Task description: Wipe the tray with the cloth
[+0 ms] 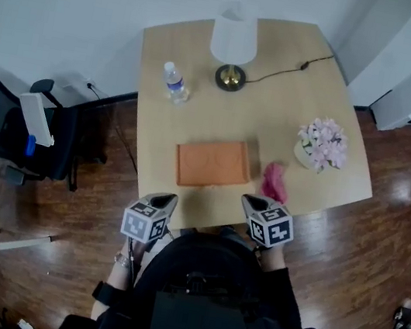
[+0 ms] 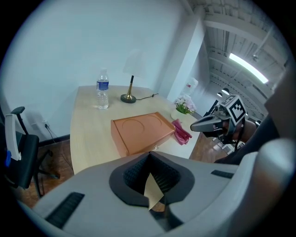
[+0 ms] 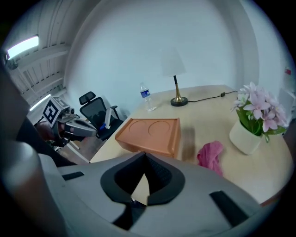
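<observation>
An orange-brown tray (image 1: pixel 212 162) with two round recesses lies on the light wooden table (image 1: pixel 207 65), near its front edge. A crumpled pink cloth (image 1: pixel 274 181) rests on the table just right of the tray, apart from both grippers. My left gripper (image 1: pixel 170 197) hovers at the front edge below the tray's left end, shut and holding nothing. My right gripper (image 1: pixel 250 201) hangs just in front of the cloth, also shut and with nothing in it. The right gripper view shows the tray (image 3: pixel 150 134) and cloth (image 3: pixel 211 155) ahead; the left gripper view shows the tray (image 2: pixel 142 132) and cloth (image 2: pixel 181 132).
A table lamp (image 1: pixel 234 47) with its cord and a water bottle (image 1: pixel 174 82) stand at the back. A white pot of pink flowers (image 1: pixel 321 145) sits right of the cloth. A black office chair (image 1: pixel 22 131) stands on the wooden floor to the left.
</observation>
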The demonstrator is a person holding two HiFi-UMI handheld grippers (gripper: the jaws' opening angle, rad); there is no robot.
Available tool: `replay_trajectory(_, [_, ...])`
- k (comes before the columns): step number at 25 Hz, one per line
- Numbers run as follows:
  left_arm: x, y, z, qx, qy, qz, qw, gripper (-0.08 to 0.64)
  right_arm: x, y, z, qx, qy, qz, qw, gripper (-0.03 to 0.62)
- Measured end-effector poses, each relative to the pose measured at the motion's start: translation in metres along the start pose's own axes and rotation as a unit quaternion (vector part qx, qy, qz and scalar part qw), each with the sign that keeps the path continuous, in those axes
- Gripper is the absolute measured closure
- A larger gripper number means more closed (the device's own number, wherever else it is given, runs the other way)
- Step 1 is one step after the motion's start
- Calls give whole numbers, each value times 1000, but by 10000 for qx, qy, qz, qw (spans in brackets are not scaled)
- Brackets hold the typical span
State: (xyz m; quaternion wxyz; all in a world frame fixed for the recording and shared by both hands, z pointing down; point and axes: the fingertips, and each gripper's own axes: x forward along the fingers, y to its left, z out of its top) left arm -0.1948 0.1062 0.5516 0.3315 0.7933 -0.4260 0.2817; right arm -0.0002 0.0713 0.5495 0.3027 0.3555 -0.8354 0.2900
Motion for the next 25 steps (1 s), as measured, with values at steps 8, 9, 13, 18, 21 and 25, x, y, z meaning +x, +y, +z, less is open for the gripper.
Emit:
replay_trajectory(8, [-1,2,-1,49,1,4,10000,560,6,12,-5,-270,203,104,9994,592])
replay_trajectory(9, [-1,4,-2,43,-1,16,10000,560,6,12,-4,-281,206,100,9993,592])
replay_trajectory(13, [-1,5,-4,17,-19,29,10000,560,7,11,-4,-289,200,85,9993,592])
replay_trajectory(18, [-3,6,-6,-12,-33,47,10000,560,8,11,-4,-329,236,72,9992,592])
replay_trajectory(21, [-4,8,-6,-23,-51,61,10000,560,9,11,-4,-335,251,76,9991,592])
replay_trajectory(25, [-6,11,-6,-45,-42,84,9999,560,9,12,-4,-325,272,84,9991,592])
